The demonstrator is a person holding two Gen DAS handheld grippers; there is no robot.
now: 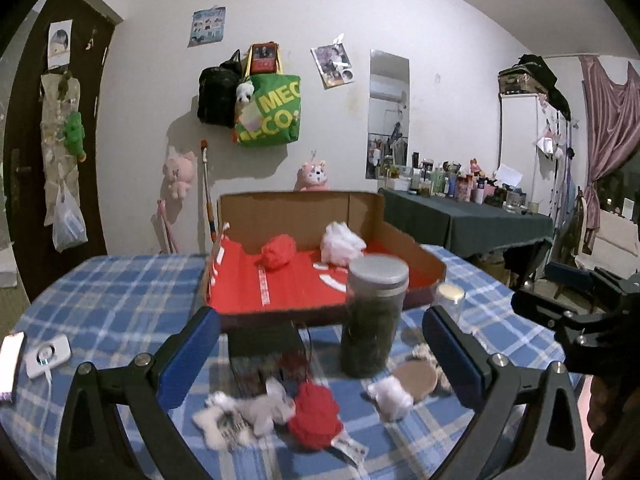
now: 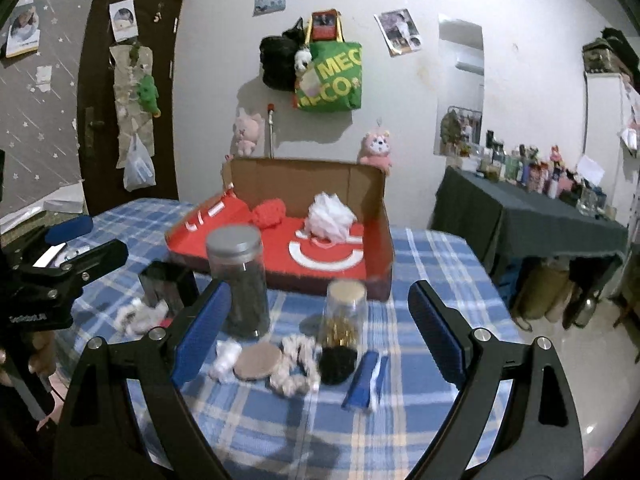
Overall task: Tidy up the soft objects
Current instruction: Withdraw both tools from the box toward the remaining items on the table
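- The left gripper (image 1: 320,354) stands spread wide with nothing between its blue pads, above the checked tablecloth (image 1: 120,292).
- Ahead of it lie a red pom (image 1: 314,416) at 6 o'clock, a grey-white plush (image 1: 256,410) at 7 o'clock of the view and a small white puff (image 1: 390,398) toward 5 o'clock.
- The right gripper (image 2: 320,330) is likewise released and empty.
- Between its fingers lie a cream scrunchie (image 2: 292,368) and a black pom (image 2: 338,364), touching.
- At 12 o'clock the red-lined cardboard box (image 2: 372,200) holds a red pom and a white puff.
- A tall dark jar (image 1: 376,316) stands in front of the box.
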